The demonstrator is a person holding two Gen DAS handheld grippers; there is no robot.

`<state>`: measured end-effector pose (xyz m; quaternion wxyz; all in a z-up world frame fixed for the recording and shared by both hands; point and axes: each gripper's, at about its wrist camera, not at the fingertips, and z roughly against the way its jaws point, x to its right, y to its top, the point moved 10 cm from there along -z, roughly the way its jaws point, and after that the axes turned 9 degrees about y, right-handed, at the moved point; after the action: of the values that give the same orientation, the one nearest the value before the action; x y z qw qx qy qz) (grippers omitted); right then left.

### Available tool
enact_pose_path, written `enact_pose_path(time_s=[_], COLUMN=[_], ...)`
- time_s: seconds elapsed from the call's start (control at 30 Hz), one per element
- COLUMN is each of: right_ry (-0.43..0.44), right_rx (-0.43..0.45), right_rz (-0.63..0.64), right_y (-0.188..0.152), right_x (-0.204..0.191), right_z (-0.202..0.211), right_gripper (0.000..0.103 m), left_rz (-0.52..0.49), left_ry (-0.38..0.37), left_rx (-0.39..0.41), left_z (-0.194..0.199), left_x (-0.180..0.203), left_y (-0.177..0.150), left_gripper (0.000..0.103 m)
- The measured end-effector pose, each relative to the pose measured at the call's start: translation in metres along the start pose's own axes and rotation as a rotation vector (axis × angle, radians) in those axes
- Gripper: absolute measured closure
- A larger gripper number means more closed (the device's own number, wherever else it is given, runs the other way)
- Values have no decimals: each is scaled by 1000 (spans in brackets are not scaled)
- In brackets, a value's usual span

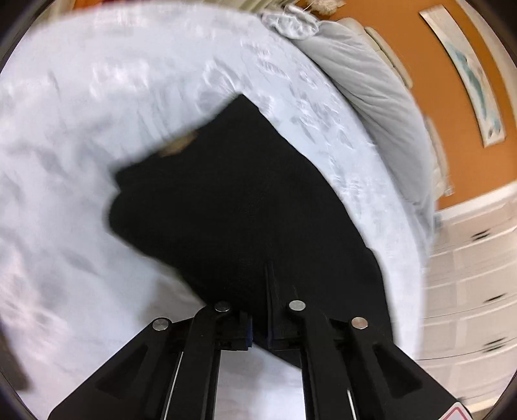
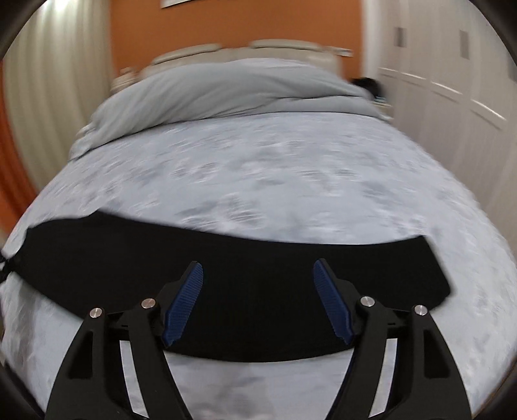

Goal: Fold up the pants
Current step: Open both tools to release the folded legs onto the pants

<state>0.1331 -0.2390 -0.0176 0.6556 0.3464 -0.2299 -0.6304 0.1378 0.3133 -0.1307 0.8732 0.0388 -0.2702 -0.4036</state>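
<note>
The black pants [image 2: 226, 274] lie as a long band across the pale blue bedspread [image 2: 274, 181]. My right gripper [image 2: 258, 274] is open and empty, its blue pads [image 2: 185, 300] spread above the middle of the band. In the left wrist view the pants [image 1: 232, 200] rise from the bed into my left gripper [image 1: 260, 326], which is shut on a fold of the black cloth. The cloth hides its fingertips. A small tan patch [image 1: 179, 145] shows at the pants' far edge.
A grey duvet [image 2: 226, 93] is bunched at the head of the bed, against an orange wall [image 2: 232, 22]. White cabinet doors [image 2: 452, 80] stand to the right of the bed. A dark object [image 2: 366, 84] sits by the duvet's right end.
</note>
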Motion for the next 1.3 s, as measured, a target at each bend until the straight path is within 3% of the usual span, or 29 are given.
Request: enact_pose_path(time_s=[0.07,0.13,0.17,0.23,0.3,0.33,0.4,0.5,0.57,0.63,0.67,0.73,0.8,0.9,1.0,1.07,1.17,1.23,1.27,1.3], right_ry=[46,101,133,195,254,268,283,345,355,328,340,323,388,445,488,536,502,400,407,418], right_rx=[-63,-123,-143,-169,-189,-196,-207,-206,-228,-371,-333,-343,-257,-204,-232,-319,-319,-325,-315,-296], right_rz=[49,77,89,124,199,244,322,308,254,202,197,213,167,138,117,100,129,111,76,46], right_y=[-10,-24,-33,-45,-58,-64,-78,-82,-82,-110,-107,-101,-76,-29,0,4,16,22,27,34], right_x=[-25,-47,-62,-88,-120,-136,-164,-191,-196,-185,-185,-189,-201,-224,-252,-288,-310,-297,-295,-294], right_z=[-19,-34,-39,-42,-47,-51,-59,-67,-77,-100,-94,-81,-62,-66,-104,-160,-216,-254,-258,-255], right_gripper=[33,33,33,33,33,33,39,64,65,64,65,64,64,64,63,70,78,86,93,93], left_rz=[18,61,44,23,0,-2,-24,-83,-127,-158,-168,-165,-171,-187,-171,-158,-159,-189,-215,-235], left_ry=[48,10,41,139,178,187,176,161,188,236,252,263,264,292,309,315,358,396,419,436], left_rx=[-113,-98,-54,93,250,284,337,320,276,221,194,165,171,182,166,152,134,138,140,141], left_z=[-31,-24,-10,22,59,68,80,71,53,36,28,17,14,6,-5,-8,-17,-21,-22,-24], left_x=[-19,-19,-18,-21,-18,-18,-9,12,23,17,15,16,20,27,27,27,26,27,28,28], left_y=[-7,-4,0,10,21,24,28,19,12,0,-1,-5,-2,6,11,9,11,12,13,13], left_gripper=[92,87,84,59,42,39,39,39,39,39,39,39,39,37,37,36,34,34,34,34])
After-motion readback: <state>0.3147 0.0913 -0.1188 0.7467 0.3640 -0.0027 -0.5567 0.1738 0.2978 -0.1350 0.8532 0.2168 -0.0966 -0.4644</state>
